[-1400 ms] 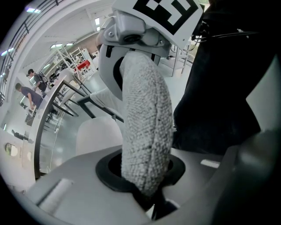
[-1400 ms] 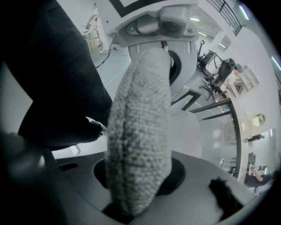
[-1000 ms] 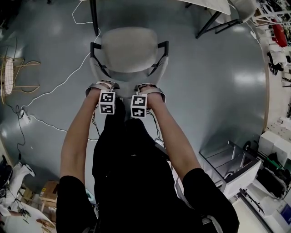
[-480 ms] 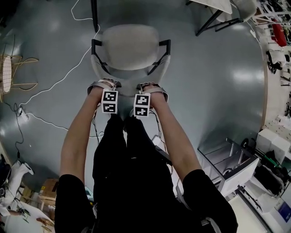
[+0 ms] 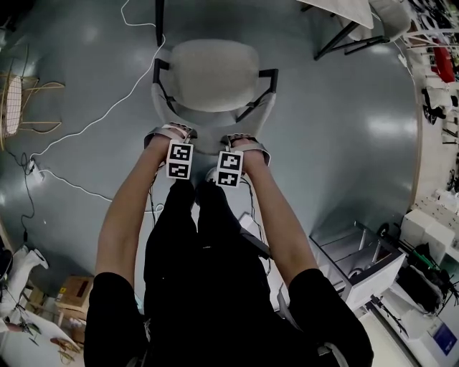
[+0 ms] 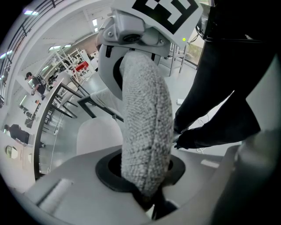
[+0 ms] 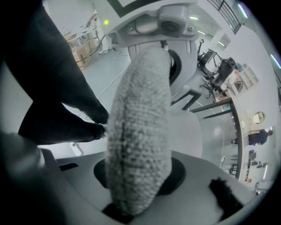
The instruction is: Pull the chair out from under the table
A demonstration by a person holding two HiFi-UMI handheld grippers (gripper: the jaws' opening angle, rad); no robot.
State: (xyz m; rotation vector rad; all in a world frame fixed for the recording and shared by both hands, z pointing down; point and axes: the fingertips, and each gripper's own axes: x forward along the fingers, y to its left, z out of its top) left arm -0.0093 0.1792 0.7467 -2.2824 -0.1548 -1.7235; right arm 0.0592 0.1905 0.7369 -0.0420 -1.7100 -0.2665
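Chair point(image 5: 215, 75) stands on open grey floor point(image 5: 337, 143) straight ahead of us, its seat clear of the table point(image 5: 344, 7), which shows only at the top edge of the head view. Our left gripper point(image 5: 171, 136) and right gripper point(image 5: 244, 141) sit side by side, each with its jaws clenched on the nubbly padded backrest point(image 6: 145, 123). Compared with a second ago, the dark table leg point(image 5: 159, 13) shows less and lies farther from the chair's near armrest point(image 5: 161, 72), so the chair appears to have come back slightly. We judge the pull nearly complete, with only letting go left.
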